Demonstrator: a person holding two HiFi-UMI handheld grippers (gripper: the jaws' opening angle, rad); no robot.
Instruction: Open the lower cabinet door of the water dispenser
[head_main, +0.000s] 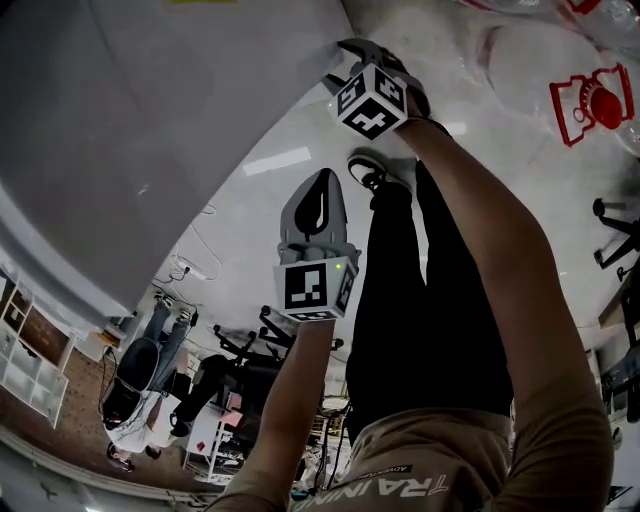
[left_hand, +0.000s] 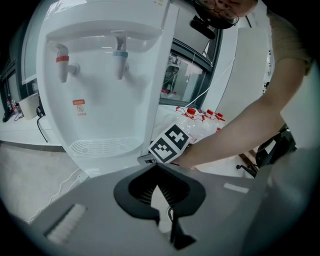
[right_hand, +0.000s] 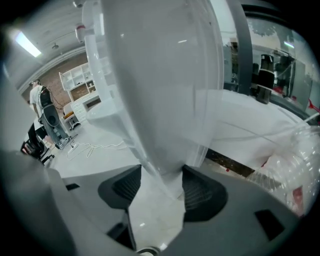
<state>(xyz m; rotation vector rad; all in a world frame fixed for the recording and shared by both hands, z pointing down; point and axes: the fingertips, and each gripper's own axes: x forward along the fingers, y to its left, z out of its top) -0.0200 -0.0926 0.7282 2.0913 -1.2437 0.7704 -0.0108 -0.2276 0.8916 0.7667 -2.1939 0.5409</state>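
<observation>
Gleaming white, the water dispenser (left_hand: 100, 85) has red and blue taps (left_hand: 120, 57).

On floor (head_main: 250, 200): water dispenser (left_hand: 100, 75), ahead-left of person. On its front, two taps (left_hand: 62, 60) side by side; drip tray (left_hand: 102, 146) below them. At dispenser's right front edge: right gripper (right_hand: 159, 185), edge standing between its jaws. Nearer person, apart from dispenser: left gripper (head_main: 322, 180). Right of dispenser, behind right gripper: bottles (left_hand: 200, 120) on floor. Left of dispenser: cable (right_hand: 95, 146) on floor. Between two grippers in head view: shoe (head_main: 370, 172) on floor.
</observation>
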